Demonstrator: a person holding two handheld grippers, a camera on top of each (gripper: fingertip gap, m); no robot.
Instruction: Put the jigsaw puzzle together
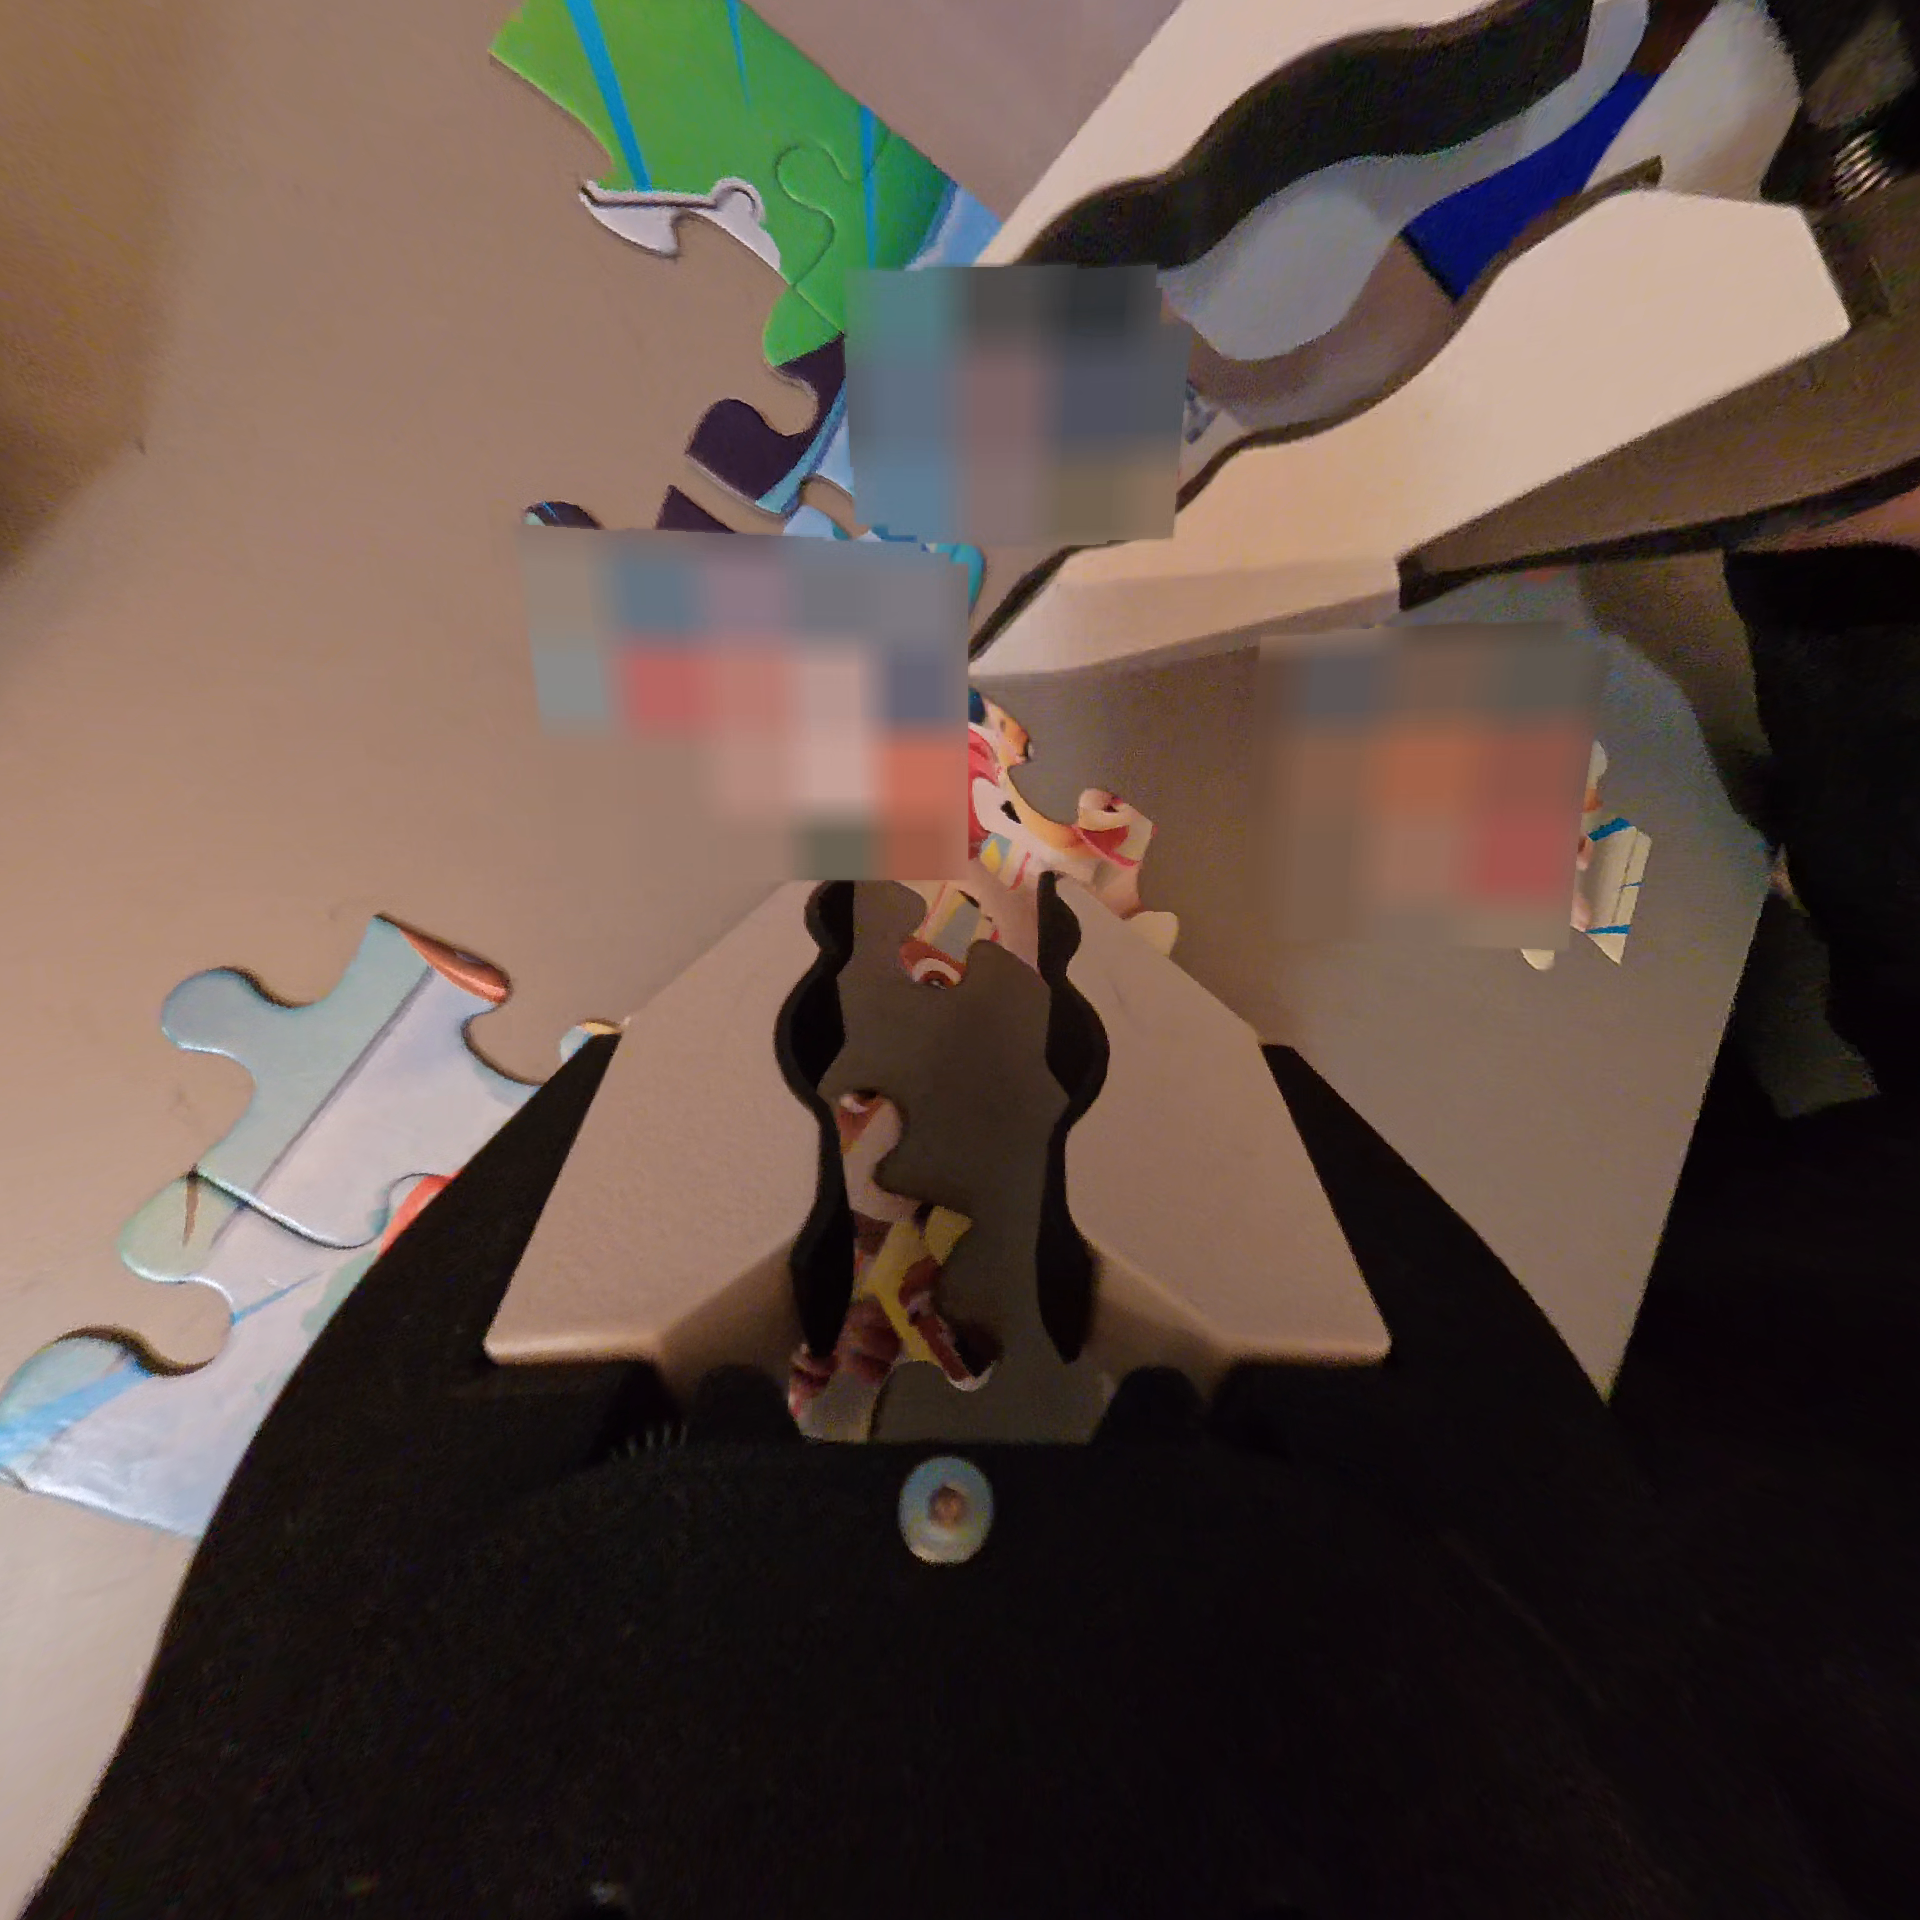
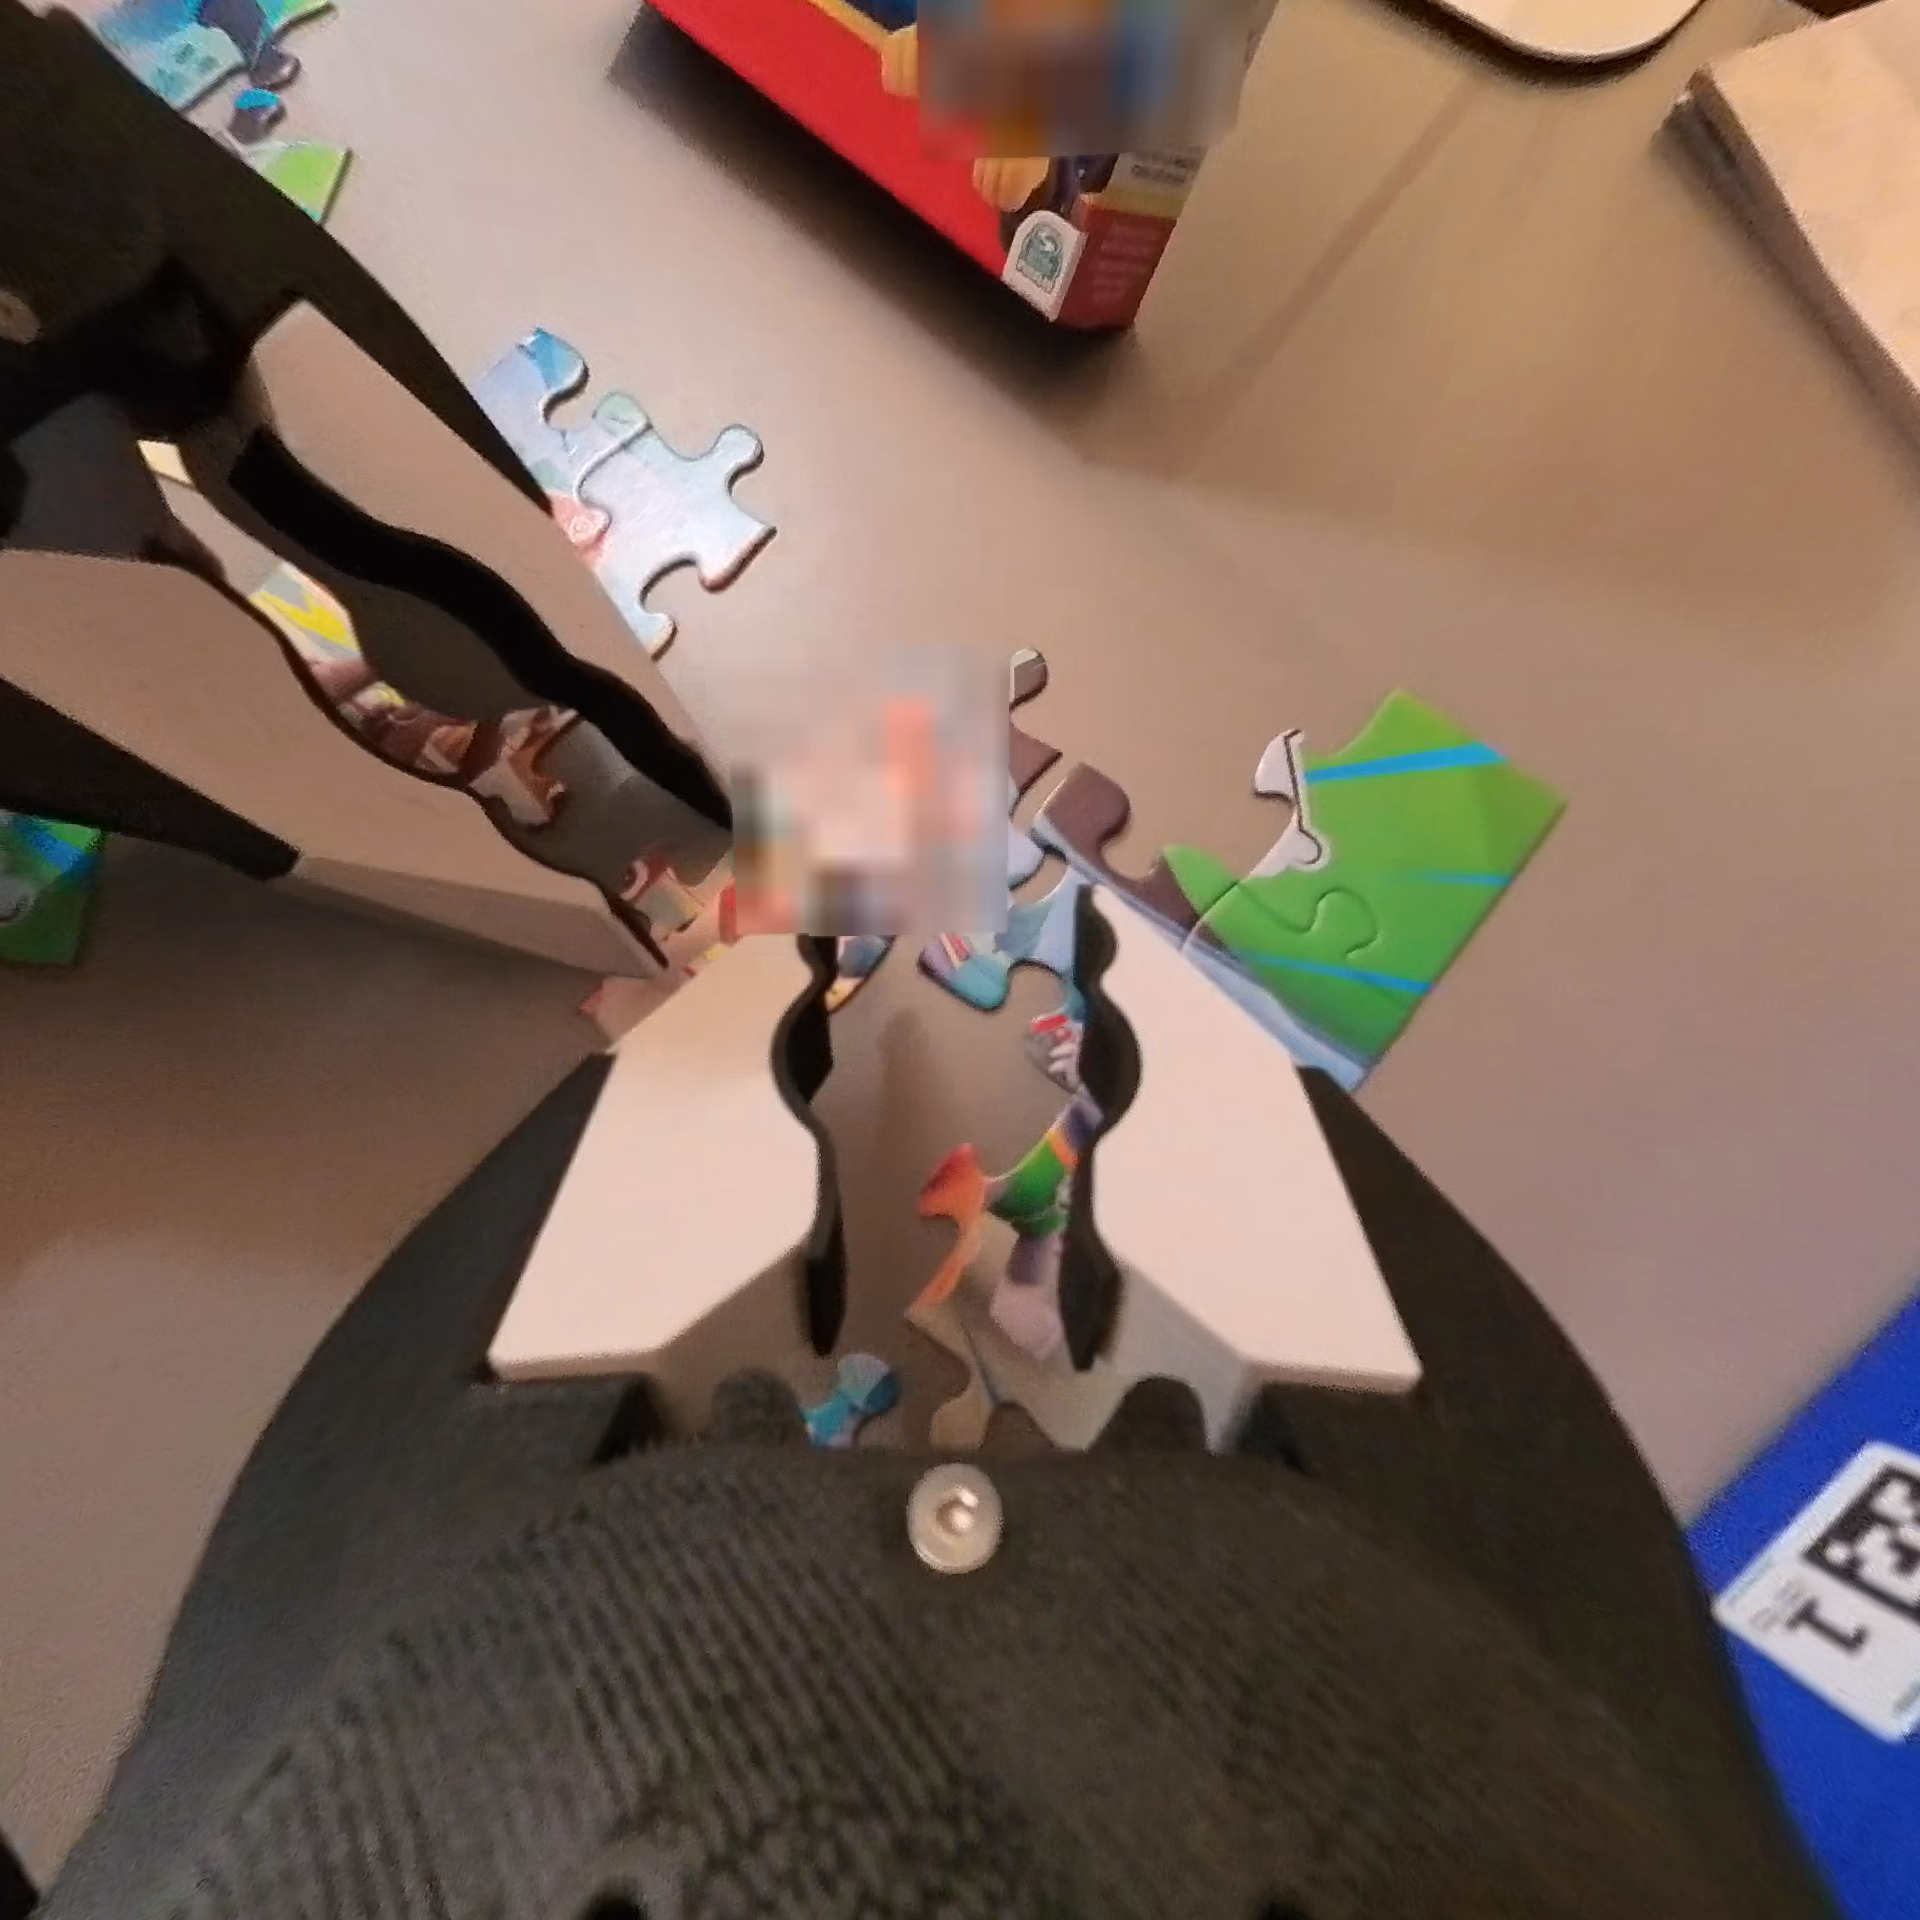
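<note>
The jaws of the left gripper [image 1: 935,925] are held apart low over a brown-and-yellow piece [image 1: 894,1257] on the worktop [image 1: 312,520], while those of the right gripper [image 2: 951,935], likewise parted, are set about an orange-and-green piece [image 2: 997,1216], with no grip evident.

Black textured gripper [image 2: 945,935] bodies, pale fingers [image 2: 1195,1091] with wavy black pads, silver screw [image 2: 951,1512].
</note>
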